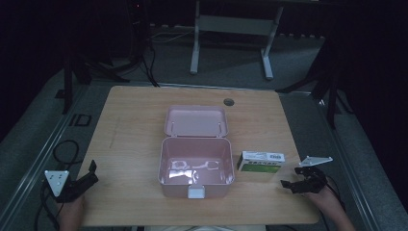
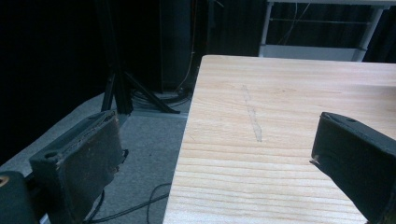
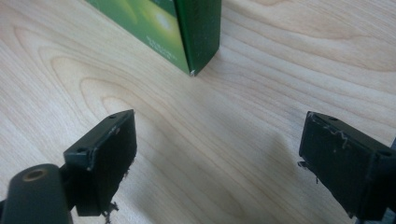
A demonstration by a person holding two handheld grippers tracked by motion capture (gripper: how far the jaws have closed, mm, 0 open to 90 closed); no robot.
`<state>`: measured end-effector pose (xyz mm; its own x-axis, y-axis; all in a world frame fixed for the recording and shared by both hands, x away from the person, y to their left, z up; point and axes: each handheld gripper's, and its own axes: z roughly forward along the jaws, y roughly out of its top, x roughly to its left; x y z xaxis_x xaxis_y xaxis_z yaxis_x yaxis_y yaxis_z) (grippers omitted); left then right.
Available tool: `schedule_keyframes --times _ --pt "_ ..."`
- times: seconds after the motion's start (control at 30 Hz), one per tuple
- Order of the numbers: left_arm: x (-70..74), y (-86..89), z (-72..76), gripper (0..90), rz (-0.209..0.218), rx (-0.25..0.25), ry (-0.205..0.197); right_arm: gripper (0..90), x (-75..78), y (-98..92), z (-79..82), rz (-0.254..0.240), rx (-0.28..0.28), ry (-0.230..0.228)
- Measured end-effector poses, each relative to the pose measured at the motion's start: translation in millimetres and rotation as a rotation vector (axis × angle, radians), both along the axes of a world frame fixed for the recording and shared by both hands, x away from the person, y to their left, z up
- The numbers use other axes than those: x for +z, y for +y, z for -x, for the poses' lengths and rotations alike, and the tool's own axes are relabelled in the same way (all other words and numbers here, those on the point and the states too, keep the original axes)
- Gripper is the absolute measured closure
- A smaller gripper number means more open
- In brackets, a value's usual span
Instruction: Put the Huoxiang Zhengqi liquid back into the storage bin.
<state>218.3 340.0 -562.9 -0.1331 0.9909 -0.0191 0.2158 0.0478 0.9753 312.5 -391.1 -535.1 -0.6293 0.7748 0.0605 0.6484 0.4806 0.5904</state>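
Left tongs (image 2: pixel 212 161) sitting with jaws spread wide, nothing between them. Left jaw hanging over grey floor (image 2: pixel 140 154), right jaw over the worktop (image 2: pixel 280 116). Faint pale streak (image 2: pixel 252 114) running along the wood grain. Cables (image 2: pixel 130 207) lying on floor; dark stand legs (image 2: pixel 126 91) standing far left.

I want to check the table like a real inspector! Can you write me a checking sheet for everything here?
Surface: wooden table, bare wood with a faint scratch and a round hole at the far edge.
Job's things: pink box, lid open, in the middle; green and white carton just to its right.
Clutter: nothing seen.
Grippers: left tool open, at the near left edge; right tool open, near the carton, touching nothing.
Cables: black cable on the floor at left.
Surroundings: dark room, white table frame behind.
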Motion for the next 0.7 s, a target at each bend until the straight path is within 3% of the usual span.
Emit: schedule_keyframes --times 0.23,0.33,0.37,0.57,0.7 --pt "0.0 0.5 0.3 2.1 0.003 -0.003 -0.003 12.6 2.1 3.0 0.5 0.019 0.082 0.066" --pt "0.0 0.4 0.2 2.1 0.003 -0.004 -0.002 12.8 3.1 6.8 3.4 0.044 0.117 0.084" --pt "0.0 0.5 0.2 2.1 0.003 -0.003 -0.002 12.8 4.6 9.9 4.8 0.081 0.145 0.095" --pt "0.1 0.9 0.3 2.1 0.009 -0.008 -0.008 13.7 11.5 14.8 7.0 0.111 0.178 0.105" --pt "0.1 0.9 0.3 2.1 0.008 -0.01 -0.006 15.0 13.8 20.6 8.8 0.159 0.218 0.14"
